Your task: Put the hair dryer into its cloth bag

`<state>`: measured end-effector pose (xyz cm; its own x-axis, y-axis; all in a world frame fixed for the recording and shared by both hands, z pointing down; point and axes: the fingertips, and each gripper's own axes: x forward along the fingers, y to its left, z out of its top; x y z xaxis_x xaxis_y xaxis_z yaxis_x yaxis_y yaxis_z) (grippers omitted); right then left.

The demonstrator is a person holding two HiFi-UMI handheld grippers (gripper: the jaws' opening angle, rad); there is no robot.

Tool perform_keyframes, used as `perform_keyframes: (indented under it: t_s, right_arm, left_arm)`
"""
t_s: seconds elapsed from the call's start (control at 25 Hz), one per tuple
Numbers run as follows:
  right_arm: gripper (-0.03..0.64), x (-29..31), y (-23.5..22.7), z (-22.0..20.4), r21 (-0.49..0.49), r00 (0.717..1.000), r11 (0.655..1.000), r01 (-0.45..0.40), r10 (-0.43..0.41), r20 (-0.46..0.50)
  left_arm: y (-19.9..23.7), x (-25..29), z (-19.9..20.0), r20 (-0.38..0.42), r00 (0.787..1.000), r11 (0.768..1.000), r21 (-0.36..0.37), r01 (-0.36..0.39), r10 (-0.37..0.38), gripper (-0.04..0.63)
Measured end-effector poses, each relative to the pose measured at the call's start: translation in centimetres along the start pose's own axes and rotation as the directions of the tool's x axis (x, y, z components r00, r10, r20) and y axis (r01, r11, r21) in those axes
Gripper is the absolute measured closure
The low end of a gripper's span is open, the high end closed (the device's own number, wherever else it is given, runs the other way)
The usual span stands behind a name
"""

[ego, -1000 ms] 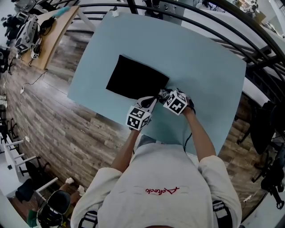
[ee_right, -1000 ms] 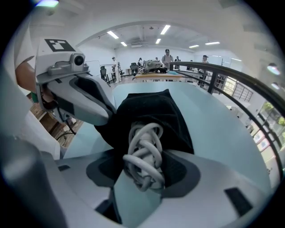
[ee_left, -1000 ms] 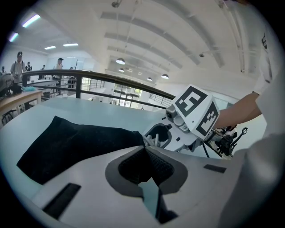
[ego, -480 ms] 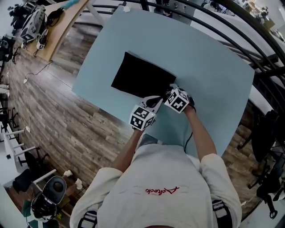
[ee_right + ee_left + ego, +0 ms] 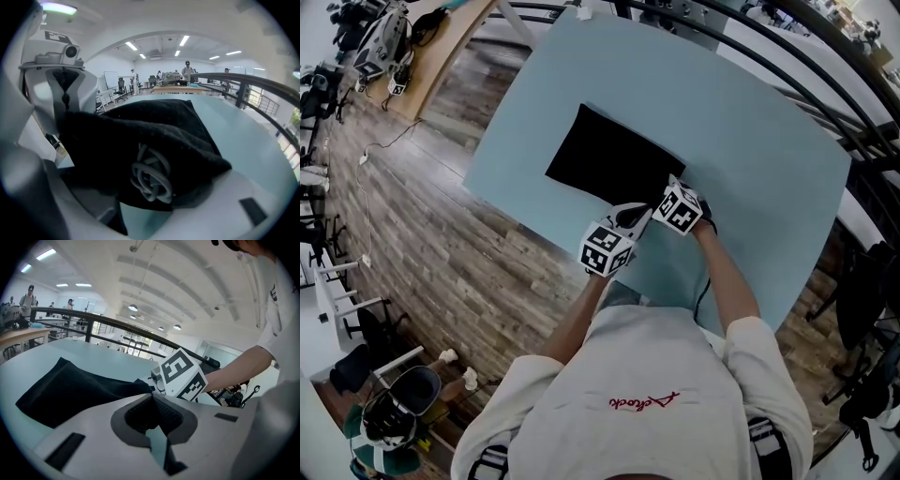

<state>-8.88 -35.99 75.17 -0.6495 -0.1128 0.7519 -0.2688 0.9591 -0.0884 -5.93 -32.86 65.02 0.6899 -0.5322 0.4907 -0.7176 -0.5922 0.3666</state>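
Black cloth bag (image 5: pixel 614 155), pale blue worktop (image 5: pixel 750 141): long axis 10-to-4 o'clock, mouth at 4. Left tool (image 5: pixel 151 399) pinches the hem. Right tool (image 5: pixel 150 199) spread, flanking grey coiled cord (image 5: pixel 151 180).

Bright, even ceiling light; strong fisheye bending with dark vignetted corners in both gripper views; near gripper bodies are soft.

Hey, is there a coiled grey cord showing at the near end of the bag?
Yes, the right gripper view shows a coiled grey cord nestled in the black cloth at the bag's near end.
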Motion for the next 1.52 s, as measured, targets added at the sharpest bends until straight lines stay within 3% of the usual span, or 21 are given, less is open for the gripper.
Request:
perform_keyframes:
  t_s: [0.32, 0.6, 0.64, 0.76, 0.84, 0.92, 1.04, 1.2, 1.28, 1.44, 1.52]
  right_arm:
    - [0.339, 1.0, 0.0, -0.7, 0.015, 1.000, 1.000, 0.009, -0.009, -0.015]
    - [0.290, -1.6, -0.6, -1.2, 0.041, 0.997, 0.997, 0.066, -0.067, 0.022]
    - [0.288, -2.2, -0.9, -1.6, 0.049, 0.996, 0.995, 0.084, -0.085, 0.021]
    - [0.287, -5.0, -2.2, -2.7, 0.142, 0.984, 0.977, 0.158, -0.168, 0.058]
    - [0.288, -7.5, -3.2, -3.1, 0.286, 0.961, 0.936, 0.206, -0.248, 0.120]
    - [0.288, -10.2, -4.2, -3.4, 0.431, 0.923, 0.873, 0.229, -0.335, 0.188]
    - [0.288, -13.3, -4.7, -2.6, 0.548, 0.867, 0.806, 0.224, -0.422, 0.266]
    - [0.291, -14.9, -4.5, -1.1, 0.549, 0.836, 0.799, 0.245, -0.461, 0.298]
    - [0.310, -15.1, -4.1, -0.4, 0.540, 0.826, 0.800, 0.263, -0.476, 0.302]
    - [0.412, -15.8, -3.5, 1.3, 0.546, 0.788, 0.781, 0.303, -0.528, 0.317]
    - [0.496, -16.4, -3.0, 2.0, 0.560, 0.765, 0.768, 0.310, -0.551, 0.333]
  left_arm:
    - [0.5, -0.1, -0.8, -0.012, 1.000, 1.000, -0.017, 0.011, -0.011, 0.583]
    - [-0.4, 0.1, -0.9, -0.006, 0.999, 0.998, 0.026, 0.049, -0.049, 0.581]
    - [-0.9, 0.3, -0.7, 0.002, 0.997, 0.997, 0.034, 0.075, -0.075, 0.564]
    - [-2.9, 0.8, 0.3, 0.043, 0.987, 0.986, 0.066, 0.152, -0.155, 0.402]
    - [-3.6, 0.8, 1.1, 0.078, 0.982, 0.981, 0.097, 0.166, -0.174, 0.371]
    - [-4.0, 0.6, 2.0, 0.112, 0.976, 0.978, 0.117, 0.174, -0.187, 0.364]
    - [-3.9, -0.6, 3.7, 0.170, 0.962, 0.972, 0.136, 0.193, -0.215, 0.354]
    - [-4.8, -1.9, 5.4, 0.222, 0.933, 0.953, 0.181, 0.245, -0.282, 0.356]
    - [-4.8, -2.1, 5.4, 0.219, 0.932, 0.949, 0.196, 0.247, -0.288, 0.371]
    - [-3.2, -3.5, 5.5, 0.232, 0.933, 0.951, 0.212, 0.226, -0.274, 0.489]
    - [-2.2, -4.2, 5.4, 0.238, 0.934, 0.953, 0.213, 0.216, -0.265, 0.561]
